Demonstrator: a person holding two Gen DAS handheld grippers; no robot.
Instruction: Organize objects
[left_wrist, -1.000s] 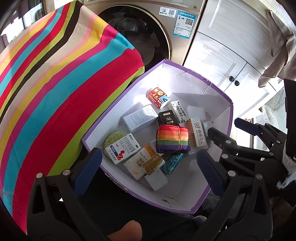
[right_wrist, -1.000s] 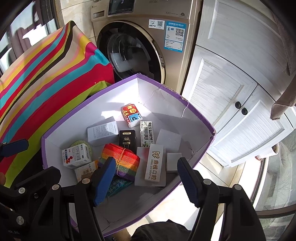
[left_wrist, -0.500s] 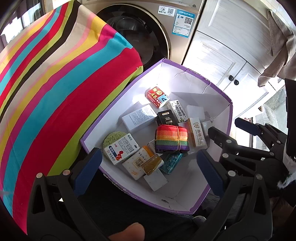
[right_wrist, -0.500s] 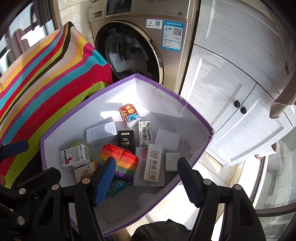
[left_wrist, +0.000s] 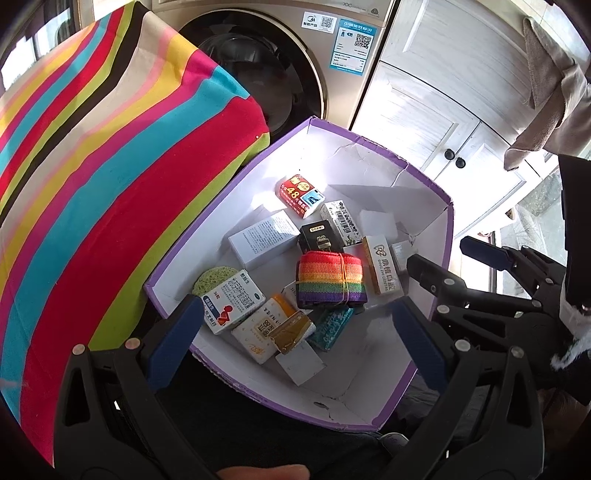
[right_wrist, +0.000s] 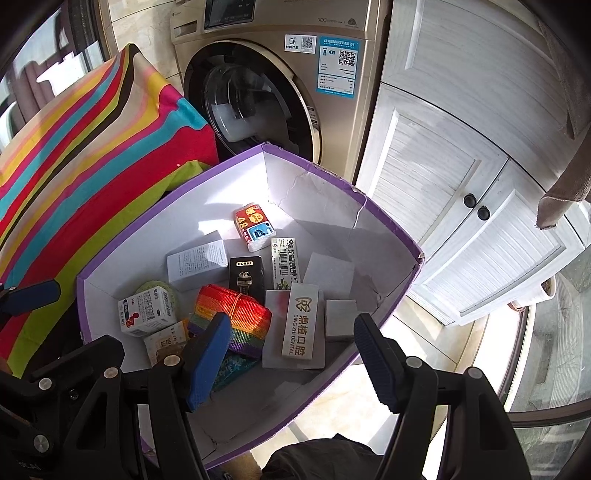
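Observation:
A purple-rimmed white box (left_wrist: 402, 380) (right_wrist: 369, 206) holds several small packages. Among them are a rainbow strap roll (left_wrist: 330, 278) (right_wrist: 240, 314), a black DORMI box (left_wrist: 319, 234) (right_wrist: 246, 273), a red pack marked 48 (left_wrist: 298, 194) (right_wrist: 254, 226), a white dental box (left_wrist: 382, 267) (right_wrist: 300, 325) and a white medicine box (left_wrist: 233, 306) (right_wrist: 147, 312). My left gripper (left_wrist: 295, 347) is open and empty above the box's near side. My right gripper (right_wrist: 291, 358) is open and empty above the box's near right edge.
A rainbow-striped cloth (left_wrist: 92, 166) (right_wrist: 74, 147) covers something to the left of the box. A gold front-loading washing machine (left_wrist: 295, 55) (right_wrist: 280, 92) stands behind it. White cabinet doors (left_wrist: 443, 110) (right_wrist: 461, 184) are at the right, with a hanging towel (left_wrist: 546, 74).
Both views have drifted slightly, with the box sitting a little lower and nearer. Both grippers stay open and empty. The items in the box have not moved.

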